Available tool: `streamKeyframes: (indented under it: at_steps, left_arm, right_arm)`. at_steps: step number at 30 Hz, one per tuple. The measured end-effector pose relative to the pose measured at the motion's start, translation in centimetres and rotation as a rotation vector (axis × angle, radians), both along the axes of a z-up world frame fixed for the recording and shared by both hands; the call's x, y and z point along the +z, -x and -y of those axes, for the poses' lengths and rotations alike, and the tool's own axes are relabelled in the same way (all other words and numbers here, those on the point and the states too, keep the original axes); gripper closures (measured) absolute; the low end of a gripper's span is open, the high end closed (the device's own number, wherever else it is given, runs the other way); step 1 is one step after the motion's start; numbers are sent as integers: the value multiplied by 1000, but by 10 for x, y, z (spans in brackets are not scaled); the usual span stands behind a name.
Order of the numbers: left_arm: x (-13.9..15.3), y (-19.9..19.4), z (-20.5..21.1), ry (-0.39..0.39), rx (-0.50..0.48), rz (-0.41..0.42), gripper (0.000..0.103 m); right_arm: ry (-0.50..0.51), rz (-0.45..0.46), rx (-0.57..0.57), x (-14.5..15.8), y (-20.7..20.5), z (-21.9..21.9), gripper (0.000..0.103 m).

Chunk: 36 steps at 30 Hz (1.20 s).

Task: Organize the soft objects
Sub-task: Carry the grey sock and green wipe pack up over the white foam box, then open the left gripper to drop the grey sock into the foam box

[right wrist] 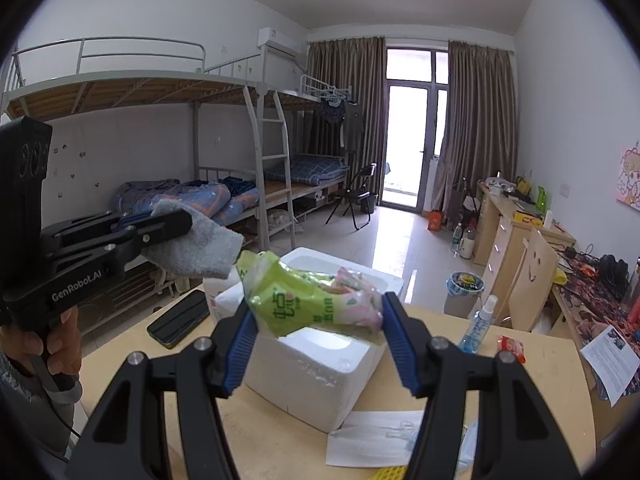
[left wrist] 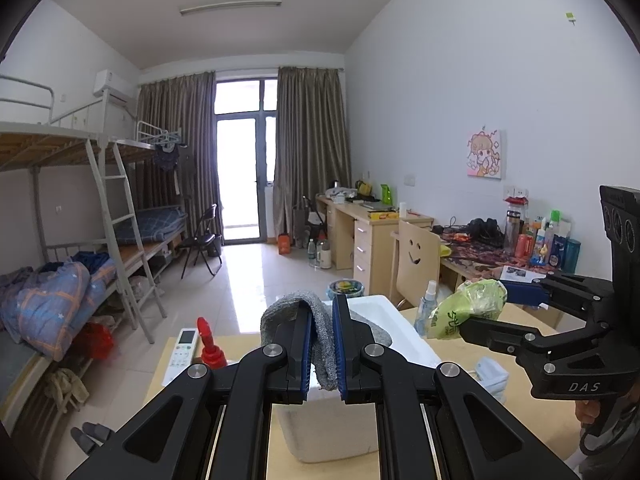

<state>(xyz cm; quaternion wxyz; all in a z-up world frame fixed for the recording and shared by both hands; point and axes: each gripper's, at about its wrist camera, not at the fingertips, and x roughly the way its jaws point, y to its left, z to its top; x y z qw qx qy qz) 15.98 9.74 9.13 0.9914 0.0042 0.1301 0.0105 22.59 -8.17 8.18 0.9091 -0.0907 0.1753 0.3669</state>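
My left gripper (left wrist: 322,312) is shut on a folded grey cloth (left wrist: 280,312), which droops between and over its blue pads. My right gripper (right wrist: 316,312) is shut on a soft green and pink tissue pack (right wrist: 296,300), held across its width. Both are in the air above an open white foam box (right wrist: 312,364) that stands on the wooden table (right wrist: 280,440). From the left wrist, the right gripper (left wrist: 486,310) and the tissue pack (left wrist: 460,314) sit to the right of the foam box (left wrist: 384,316). Seen from the right wrist, the left gripper (right wrist: 176,216) holds the grey cloth (right wrist: 196,248) at the left.
Around the box on the table lie a black phone (right wrist: 178,318), a remote (left wrist: 182,350), a red bottle (left wrist: 210,344), a blue spray bottle (right wrist: 478,324), a red packet (right wrist: 510,346) and bagged face masks (right wrist: 372,436). A wooden chair (right wrist: 532,276) stands beyond the table's far right.
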Motion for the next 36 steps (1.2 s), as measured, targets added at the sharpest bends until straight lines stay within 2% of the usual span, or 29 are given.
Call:
streamKeyframes:
  at_steps: [7, 23, 36]
  left_arm:
    - [-2, -16, -4, -5, -17, -14, 93]
    - [-11, -62, -16, -16, -13, -62, 93]
    - [-12, -81, 6, -26, -88, -73, 93]
  right_arm:
    - [5, -13, -12, 2, -15, -8, 38]
    - [40, -72, 4, -14, -57, -31, 38]
    - [32, -65, -93, -7, -59, -1, 38]
